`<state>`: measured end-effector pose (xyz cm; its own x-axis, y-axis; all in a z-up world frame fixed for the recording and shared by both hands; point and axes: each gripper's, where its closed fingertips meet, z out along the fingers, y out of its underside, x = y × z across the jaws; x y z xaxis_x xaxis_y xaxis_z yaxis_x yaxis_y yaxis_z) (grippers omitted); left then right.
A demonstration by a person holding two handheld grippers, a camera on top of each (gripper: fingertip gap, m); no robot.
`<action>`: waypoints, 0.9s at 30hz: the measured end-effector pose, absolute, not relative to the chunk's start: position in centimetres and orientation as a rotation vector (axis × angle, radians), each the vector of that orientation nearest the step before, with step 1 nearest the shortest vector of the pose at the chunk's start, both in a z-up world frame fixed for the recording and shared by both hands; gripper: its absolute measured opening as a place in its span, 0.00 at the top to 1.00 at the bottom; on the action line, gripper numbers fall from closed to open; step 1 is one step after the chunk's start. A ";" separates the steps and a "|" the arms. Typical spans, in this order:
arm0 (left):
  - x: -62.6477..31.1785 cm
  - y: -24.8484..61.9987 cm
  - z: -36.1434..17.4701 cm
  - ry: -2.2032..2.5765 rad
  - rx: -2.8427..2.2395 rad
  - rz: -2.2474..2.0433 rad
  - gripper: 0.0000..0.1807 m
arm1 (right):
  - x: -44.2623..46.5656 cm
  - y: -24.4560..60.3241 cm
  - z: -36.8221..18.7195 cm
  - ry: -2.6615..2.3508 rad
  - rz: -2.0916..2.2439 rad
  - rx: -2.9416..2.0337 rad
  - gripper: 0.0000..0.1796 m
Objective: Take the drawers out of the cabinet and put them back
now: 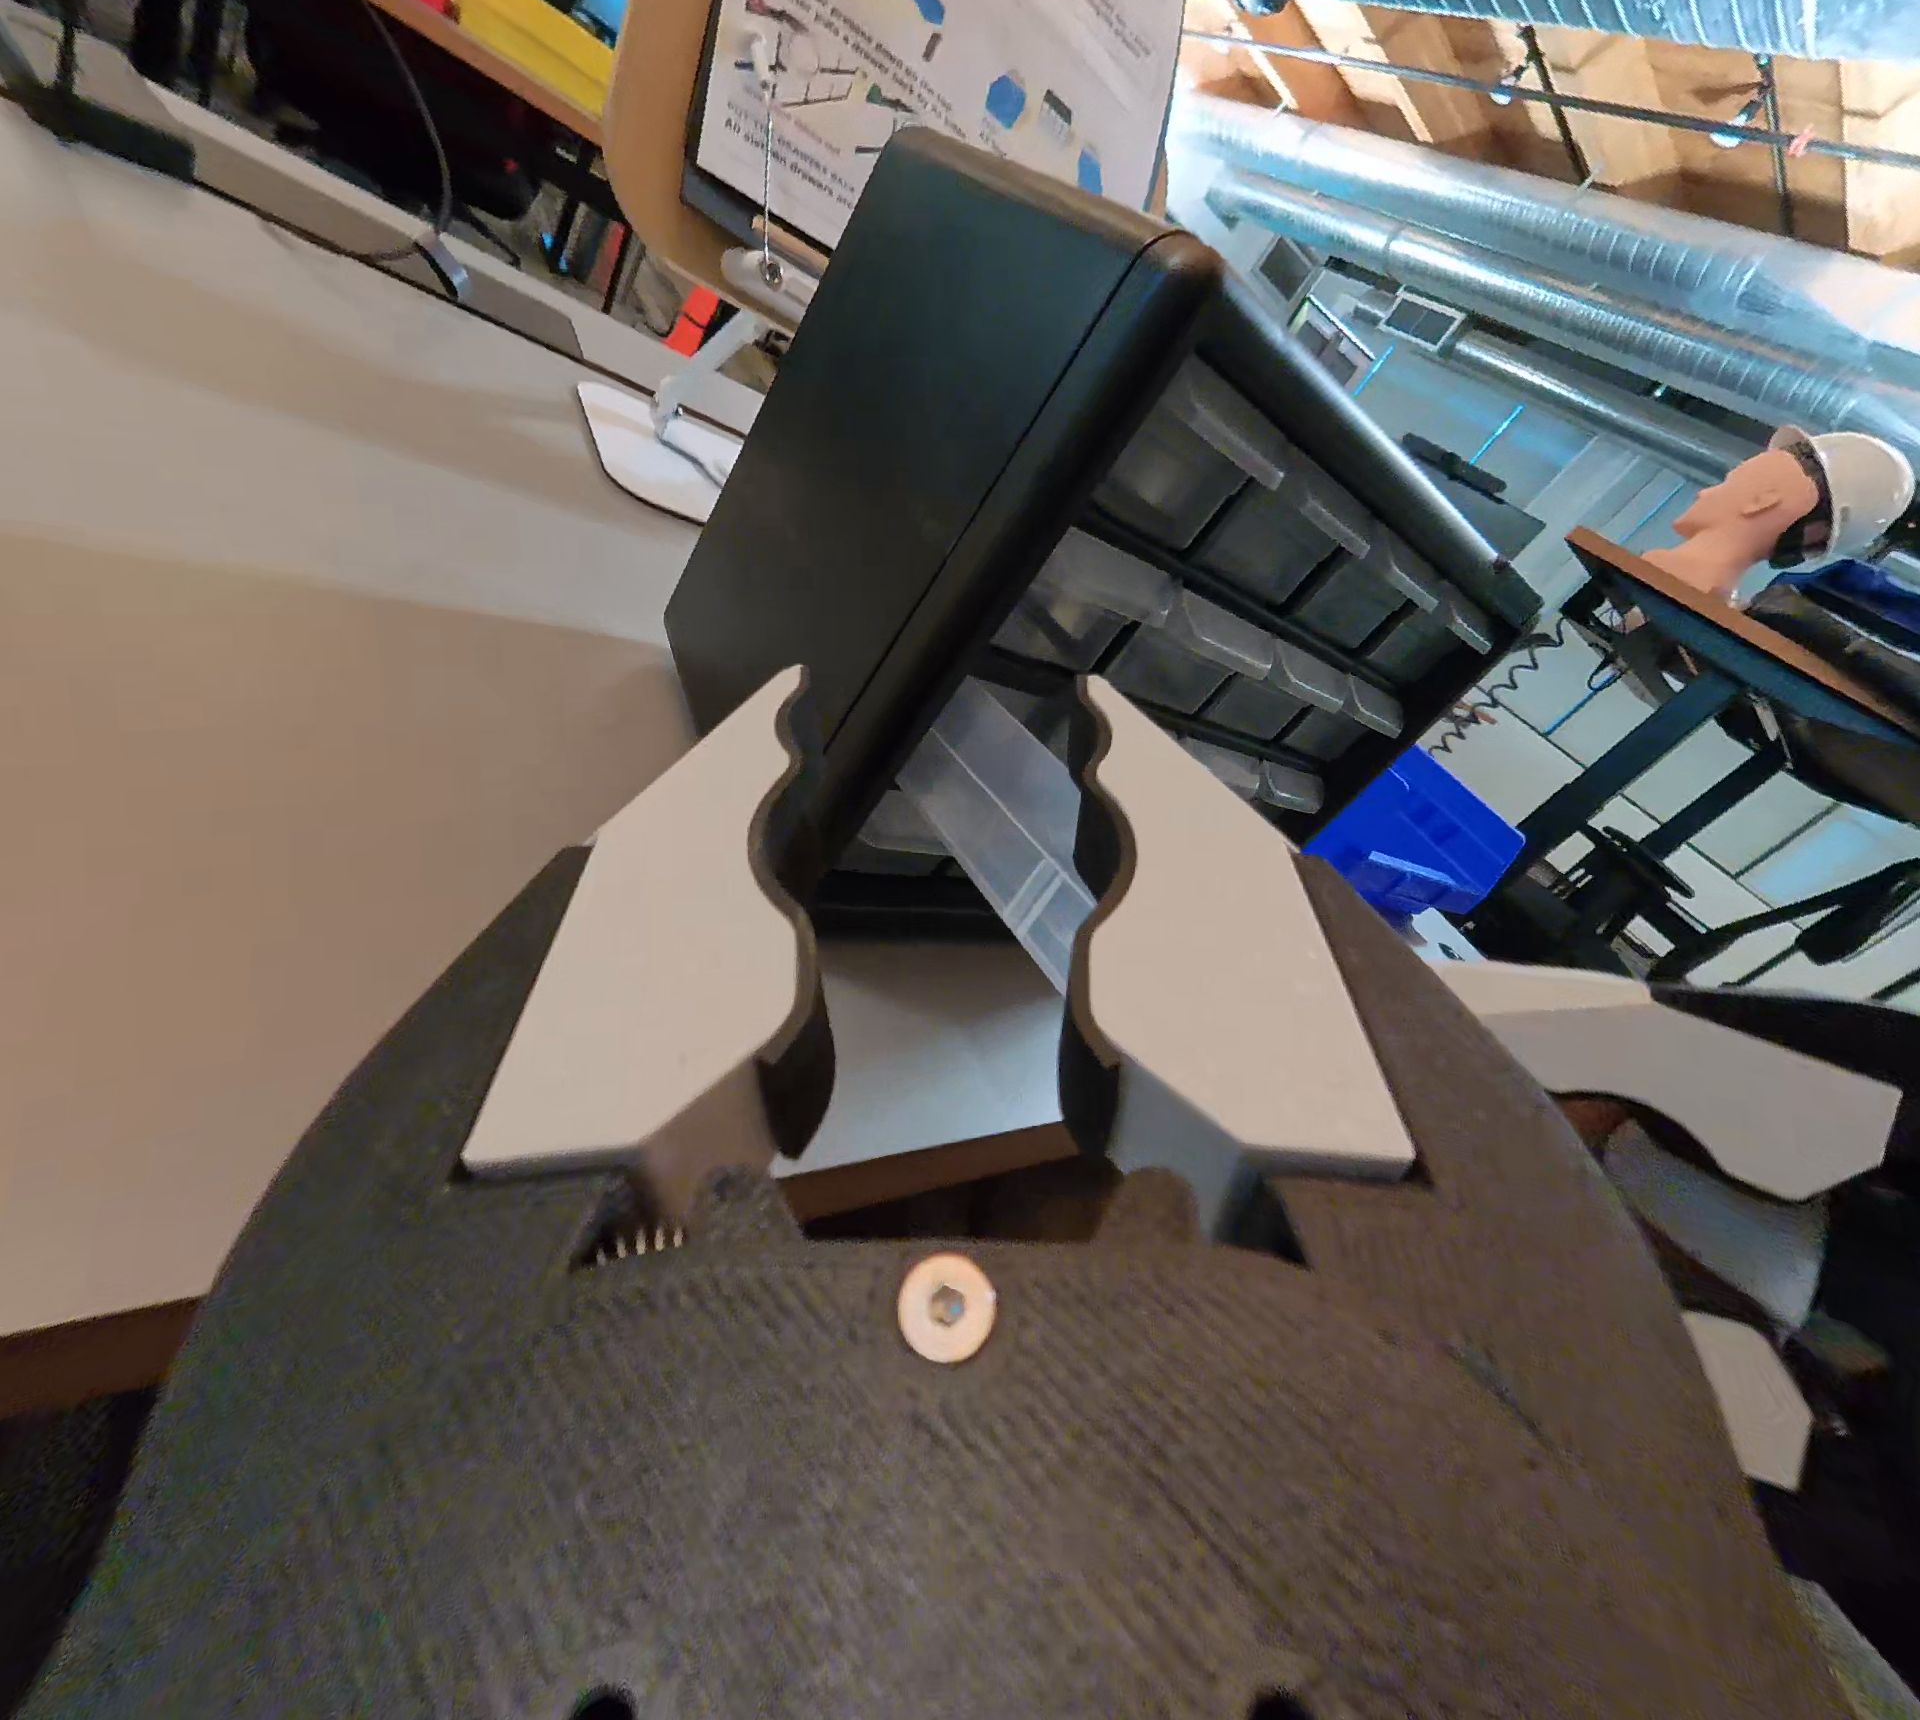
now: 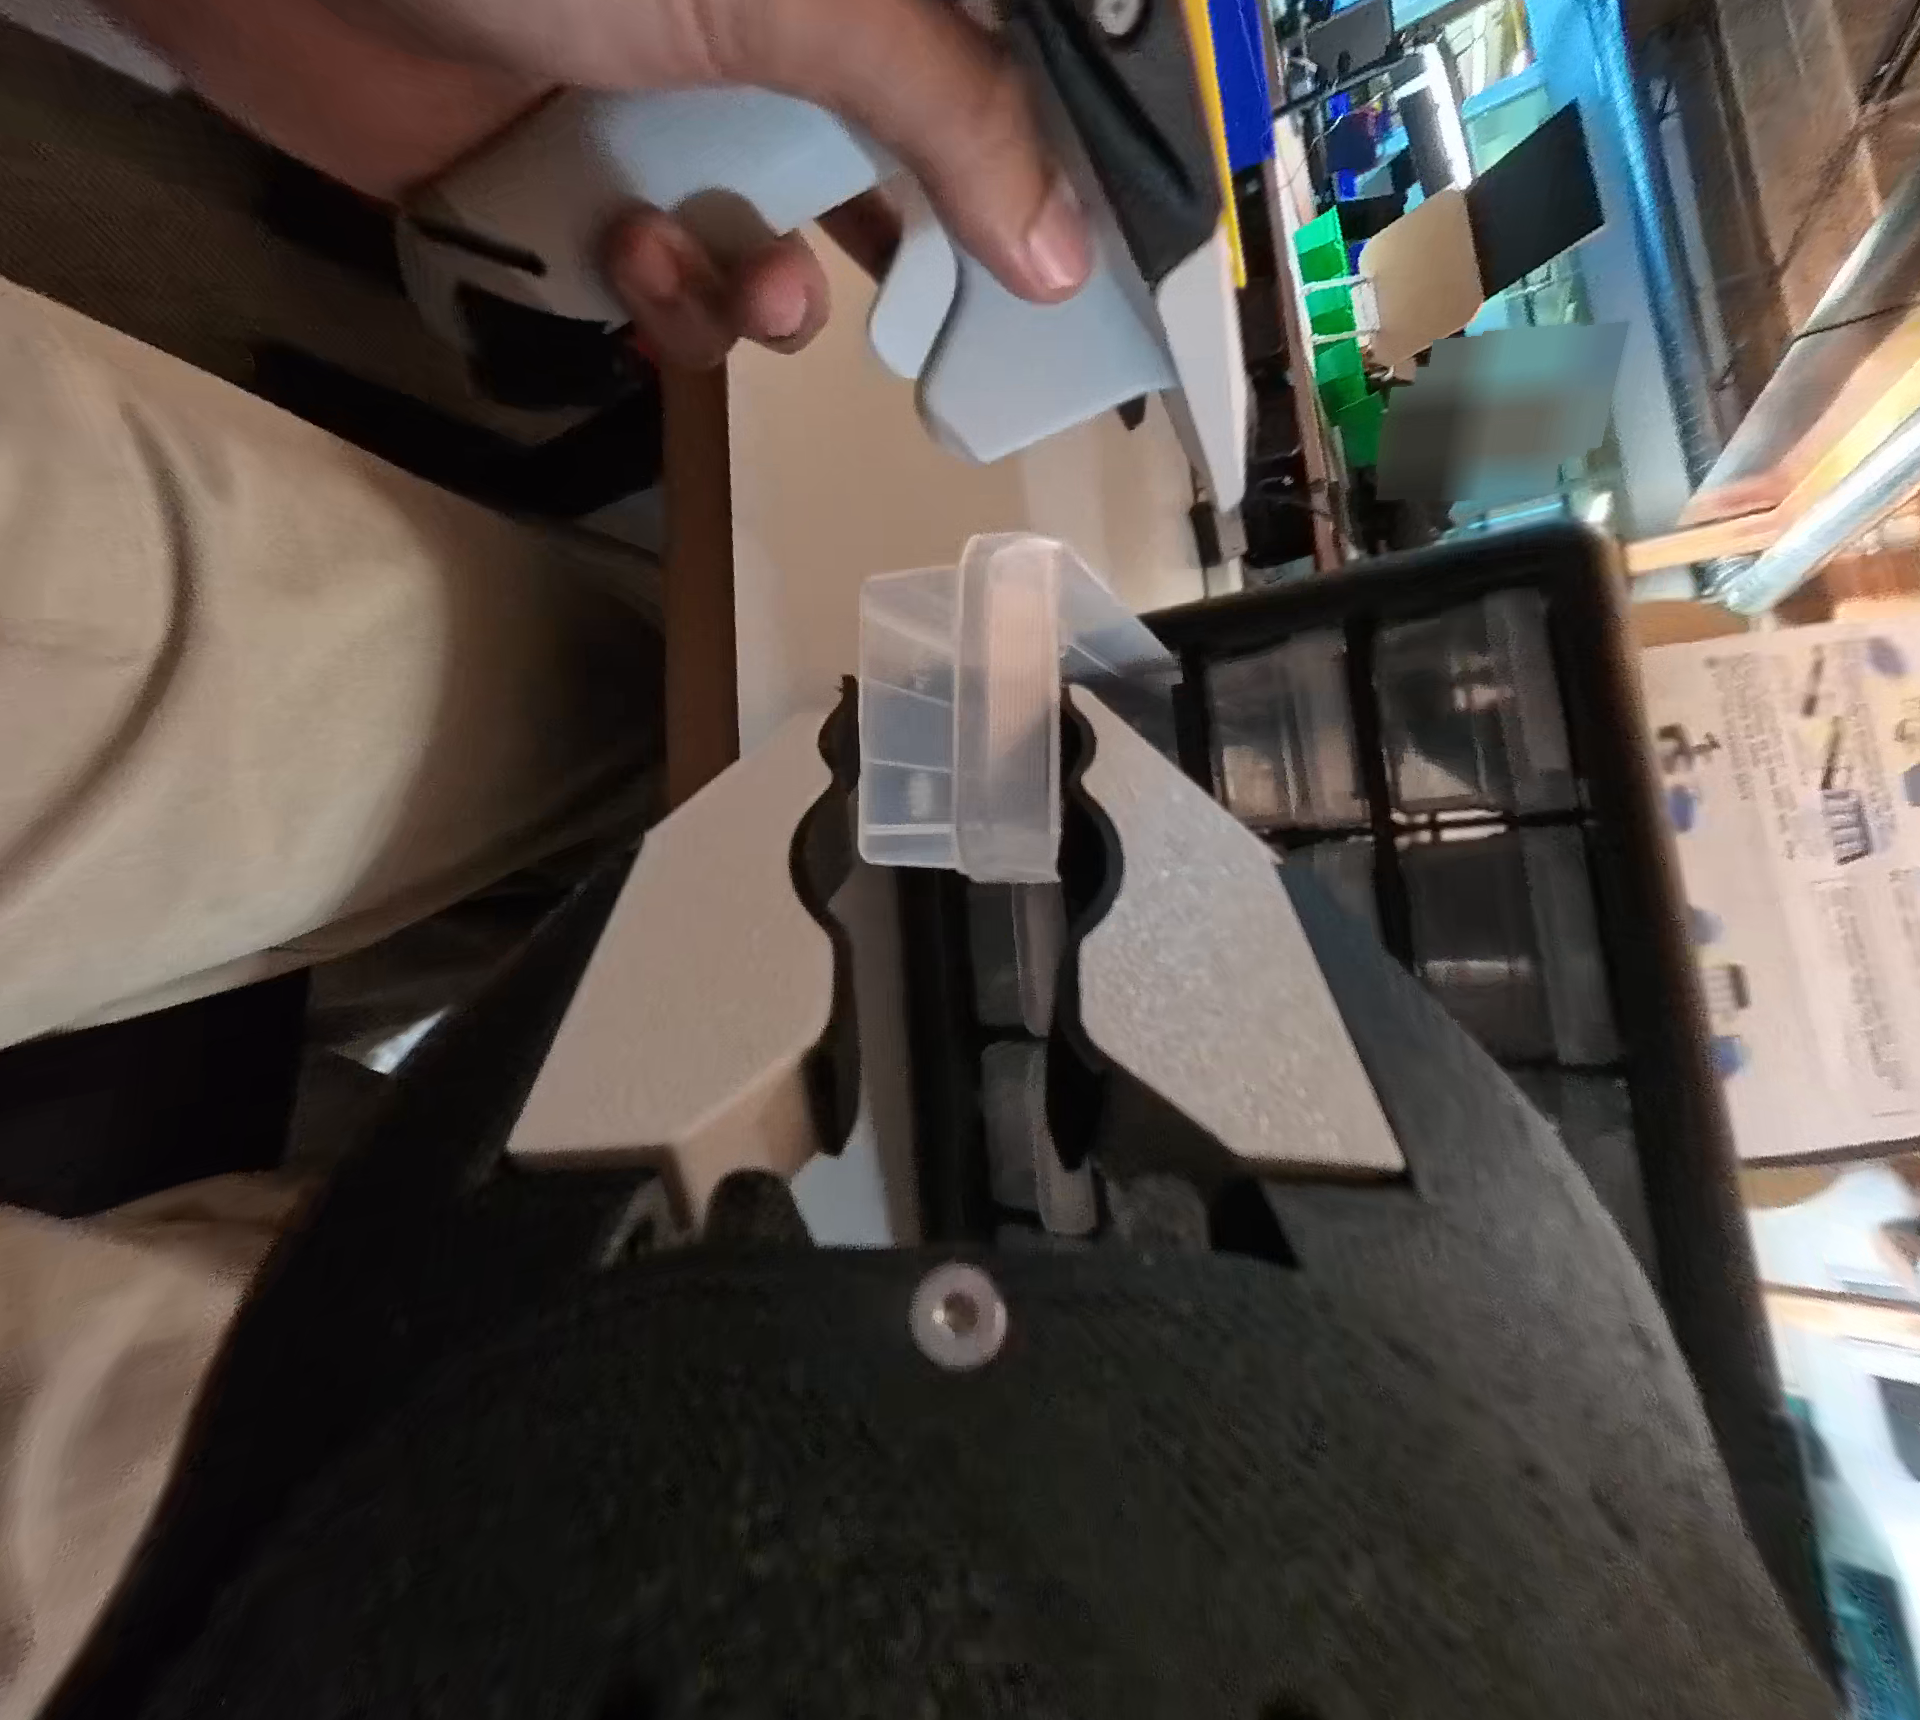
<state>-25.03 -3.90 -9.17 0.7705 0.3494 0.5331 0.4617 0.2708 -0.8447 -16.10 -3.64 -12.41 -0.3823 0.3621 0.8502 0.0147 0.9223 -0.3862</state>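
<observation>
Right hand-held gripper [image 2: 961,766] clasps an empty clear drawer [image 2: 956,725] beside the black cabinet [image 2: 1600,787]; left hand-held gripper [image 1: 940,735] gapes.

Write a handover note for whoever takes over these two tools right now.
Left tool: open, empty, at the front side edge of the cabinet.
Right tool: shut on the front of a clear drawer.
That drawer sticks partly out of a low slot; the other drawers in view sit in the cabinet.
Done: cannot tell whether this drawer is going out or in.
To do: finish this drawer, then the rest.
</observation>
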 end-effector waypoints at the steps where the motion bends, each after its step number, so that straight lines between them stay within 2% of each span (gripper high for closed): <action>1: -25.0 -3.9 -9.0 -0.737 -1.327 -0.083 0.75 | -16.0 -3.5 -12.1 -1.943 0.406 -0.303 0.80; 20: -24.9 -4.2 -8.3 -0.722 -1.296 -0.084 0.73 | -15.2 -2.0 -5.3 -1.964 1.147 -0.799 0.81; 22: -24.9 -4.2 -8.2 -0.720 -1.293 -0.082 0.73 | -14.2 -2.3 -3.7 -1.963 1.282 -0.814 0.89; 27: -24.9 -4.1 -8.5 -0.724 -1.298 -0.095 0.73 | -12.3 -0.6 1.3 -1.889 1.458 -0.824 0.89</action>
